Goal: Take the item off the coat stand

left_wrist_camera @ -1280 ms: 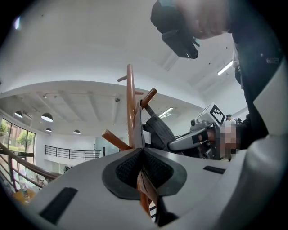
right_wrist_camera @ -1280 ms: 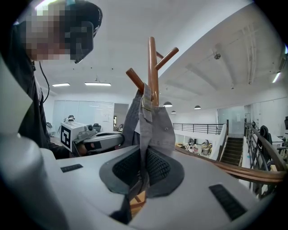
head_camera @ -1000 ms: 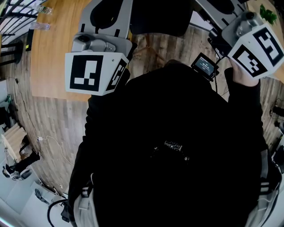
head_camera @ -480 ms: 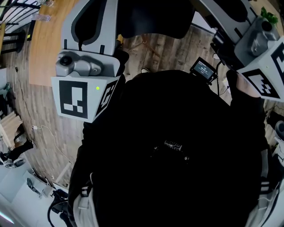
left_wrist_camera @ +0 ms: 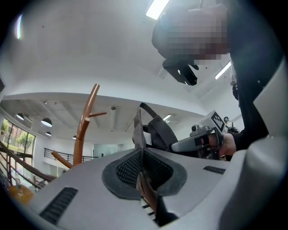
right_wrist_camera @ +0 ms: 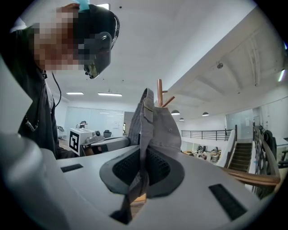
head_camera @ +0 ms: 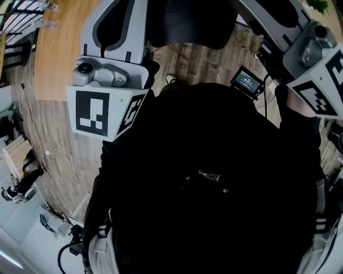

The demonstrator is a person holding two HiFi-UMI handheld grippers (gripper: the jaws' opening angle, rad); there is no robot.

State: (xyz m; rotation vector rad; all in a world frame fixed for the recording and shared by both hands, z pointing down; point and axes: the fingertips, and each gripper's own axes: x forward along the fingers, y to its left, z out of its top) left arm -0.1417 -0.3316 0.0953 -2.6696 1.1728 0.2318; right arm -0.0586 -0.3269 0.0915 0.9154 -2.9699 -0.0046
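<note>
A grey fabric item with a dark strap hangs between both grippers, off the brown coat stand. My left gripper is shut on one edge of the fabric. My right gripper is shut on another fold of this item, which has a button; the coat stand's top pokes up behind it. In the head view the item is a dark shape at the top, between the left gripper and the right gripper.
My black-clad torso fills most of the head view. A wooden table lies at upper left, with a small screen device right of centre. A cable runs across the plank floor. A brown branch reaches in at lower right.
In the head view the left gripper's marker cube has dropped lower and to the left, and the right one has slid to the right edge. Both stay shut on the fabric.
</note>
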